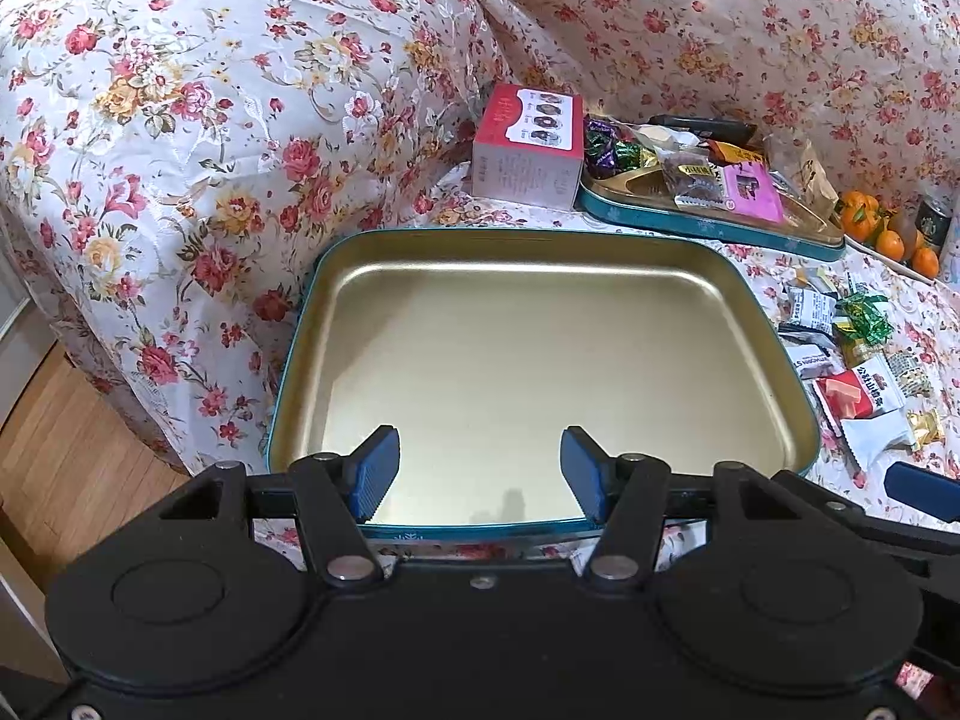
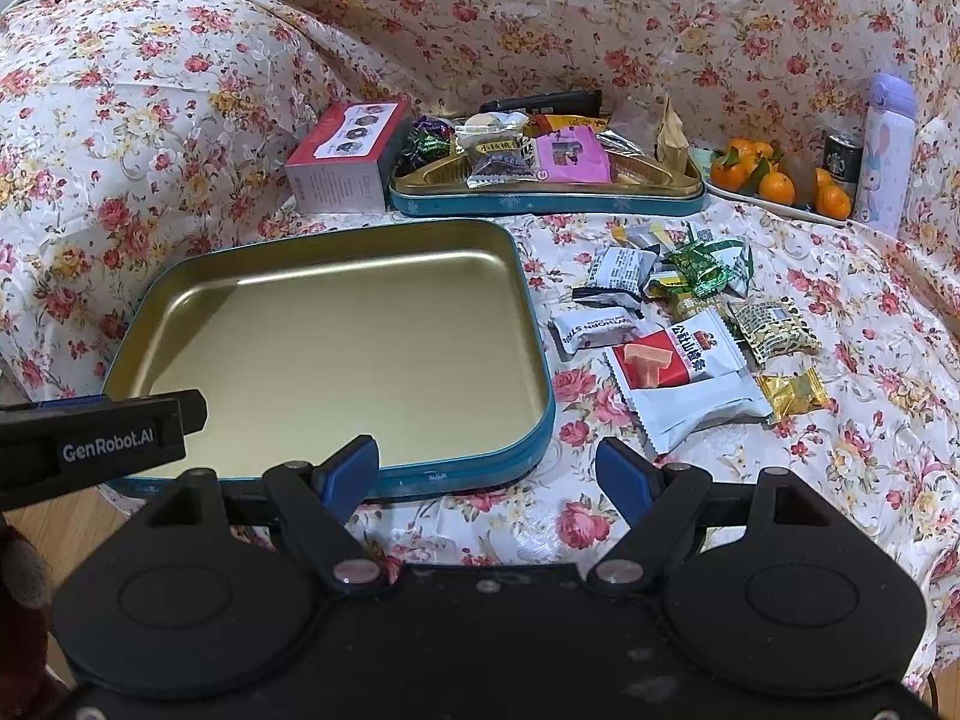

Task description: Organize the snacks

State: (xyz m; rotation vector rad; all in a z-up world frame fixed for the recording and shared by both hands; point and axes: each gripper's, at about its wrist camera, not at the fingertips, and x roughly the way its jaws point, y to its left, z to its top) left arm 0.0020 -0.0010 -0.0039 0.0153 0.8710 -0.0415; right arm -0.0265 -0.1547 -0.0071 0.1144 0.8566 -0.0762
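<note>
Left gripper (image 1: 480, 474), right gripper (image 2: 489, 474): angled downward, jaws wide apart (nothing held).

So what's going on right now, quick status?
Left gripper open, right gripper open, both empty. Tin tray bare, loose snacks beside it. Nothing blocking.

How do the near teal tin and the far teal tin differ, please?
The near teal tin is empty, showing a bare gold floor; the far teal tin is heaped with wrapped snacks. The near tin's floor looks undivided, while the far tin shows a raised gold divider. The near tin sits beside the loose snacks; the far tin sits beside the pink box. Both are teal outside, gold inside.
</note>
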